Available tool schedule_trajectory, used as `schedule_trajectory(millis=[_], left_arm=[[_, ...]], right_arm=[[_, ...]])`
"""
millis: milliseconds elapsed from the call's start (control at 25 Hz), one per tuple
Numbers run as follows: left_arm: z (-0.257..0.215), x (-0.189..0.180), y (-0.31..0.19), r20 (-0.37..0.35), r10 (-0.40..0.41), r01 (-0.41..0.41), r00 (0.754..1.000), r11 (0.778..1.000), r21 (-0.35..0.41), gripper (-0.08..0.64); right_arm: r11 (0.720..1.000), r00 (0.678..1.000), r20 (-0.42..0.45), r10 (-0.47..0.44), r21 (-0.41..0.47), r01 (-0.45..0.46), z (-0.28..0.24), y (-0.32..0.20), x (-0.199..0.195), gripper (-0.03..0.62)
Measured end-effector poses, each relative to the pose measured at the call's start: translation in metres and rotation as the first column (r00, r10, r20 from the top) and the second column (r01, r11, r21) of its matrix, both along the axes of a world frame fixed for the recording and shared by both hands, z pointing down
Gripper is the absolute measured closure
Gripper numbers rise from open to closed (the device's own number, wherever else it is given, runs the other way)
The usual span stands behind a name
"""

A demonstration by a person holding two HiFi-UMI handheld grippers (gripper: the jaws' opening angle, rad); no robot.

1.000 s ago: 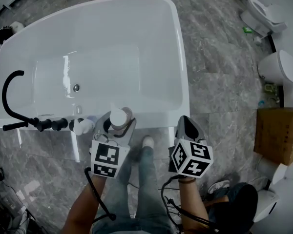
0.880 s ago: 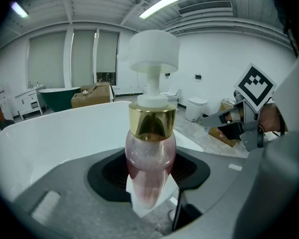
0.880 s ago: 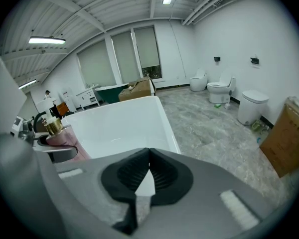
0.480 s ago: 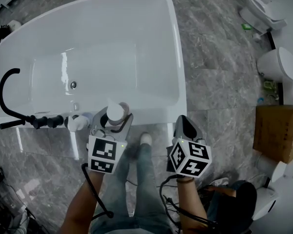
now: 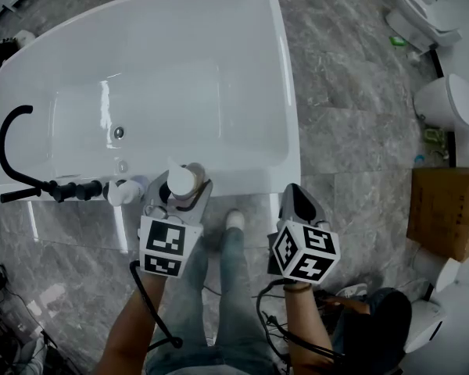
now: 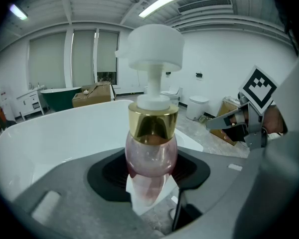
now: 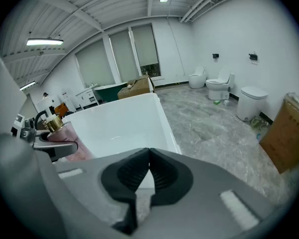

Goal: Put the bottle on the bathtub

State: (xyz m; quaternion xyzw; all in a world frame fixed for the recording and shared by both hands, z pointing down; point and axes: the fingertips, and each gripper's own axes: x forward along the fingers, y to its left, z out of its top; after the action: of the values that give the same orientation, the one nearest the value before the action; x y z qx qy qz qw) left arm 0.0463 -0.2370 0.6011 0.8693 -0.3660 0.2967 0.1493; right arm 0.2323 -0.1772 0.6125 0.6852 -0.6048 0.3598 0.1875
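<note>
1. The head view looks steeply down from above the left gripper (image 5: 181, 186) and right gripper (image 5: 295, 194), with the bathtub (image 5: 164, 76) ahead of them.
2. Each gripper view sits close behind its own jaws, facing forward across the bathtub.
3. All share the bathtub; the right gripper view catches the bottle (image 7: 67, 132) to its left.

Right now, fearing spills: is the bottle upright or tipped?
Upright: the bottle stands pump-up, gripped in the left hand-held gripper.
</note>
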Motion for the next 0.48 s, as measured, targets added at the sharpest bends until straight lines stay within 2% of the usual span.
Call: schedule_trajectory(millis=[480], left_arm=[[0.001,-0.0043,0.0074,0.008,0.009,-0.009,1.0,1.0,0.013,0.33]], right_arm=[[1.0,1.0,0.002,0.004,-0.009,-0.004,0.0035,0.0098,-0.0069,0.59]])
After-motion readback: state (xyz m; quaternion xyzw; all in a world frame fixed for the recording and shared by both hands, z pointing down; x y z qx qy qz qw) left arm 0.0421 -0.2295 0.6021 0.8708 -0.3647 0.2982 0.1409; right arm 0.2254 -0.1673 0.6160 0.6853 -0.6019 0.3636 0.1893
